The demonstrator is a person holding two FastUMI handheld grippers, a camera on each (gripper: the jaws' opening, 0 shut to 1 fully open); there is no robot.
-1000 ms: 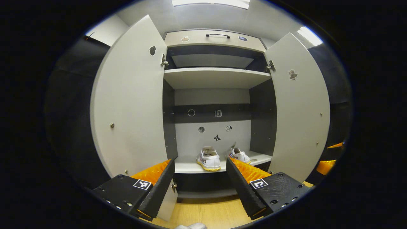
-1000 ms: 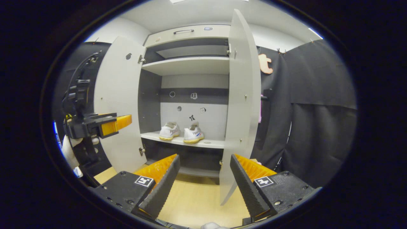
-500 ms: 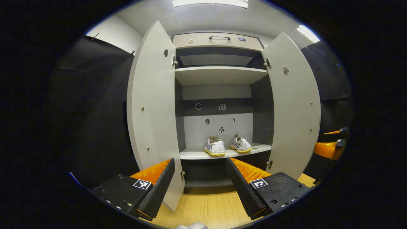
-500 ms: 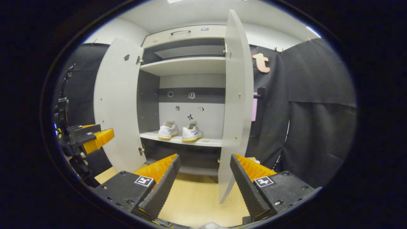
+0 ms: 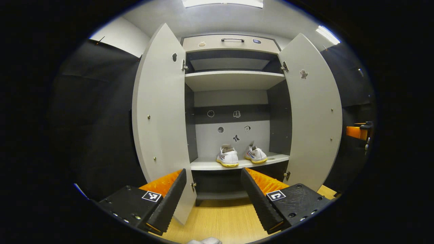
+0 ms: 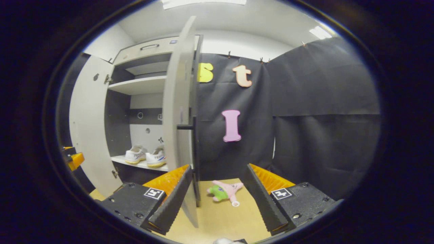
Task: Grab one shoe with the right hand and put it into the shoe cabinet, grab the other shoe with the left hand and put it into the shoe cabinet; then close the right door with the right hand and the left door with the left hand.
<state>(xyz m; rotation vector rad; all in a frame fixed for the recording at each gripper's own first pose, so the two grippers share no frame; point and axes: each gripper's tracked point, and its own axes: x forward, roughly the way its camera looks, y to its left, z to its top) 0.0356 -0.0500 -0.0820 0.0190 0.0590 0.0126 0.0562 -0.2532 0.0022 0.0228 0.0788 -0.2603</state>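
Observation:
Two white shoes (image 5: 228, 158) (image 5: 255, 155) with yellow soles stand side by side on the lower shelf (image 5: 210, 165) of the shoe cabinet, also seen as shoes (image 6: 135, 154) (image 6: 155, 157) in the right gripper view. Both doors hang open: the left door (image 5: 162, 115) and the right door (image 5: 313, 112). My left gripper (image 5: 214, 196) is open and empty, a short way back from the cabinet front. My right gripper (image 6: 217, 196) is open and empty, beside the outer face of the right door (image 6: 178, 112), near its dark handle (image 6: 185, 127).
A wooden floor (image 5: 217, 220) runs in front of the cabinet. A pink and green plush toy (image 6: 224, 191) lies on the floor right of the cabinet. An upper shelf (image 5: 234, 79) and a top drawer with a handle (image 5: 232, 40) sit above.
My right gripper has swung right, round the edge of the right door to its outer side. My left gripper has drawn back a little from the cabinet and then held still.

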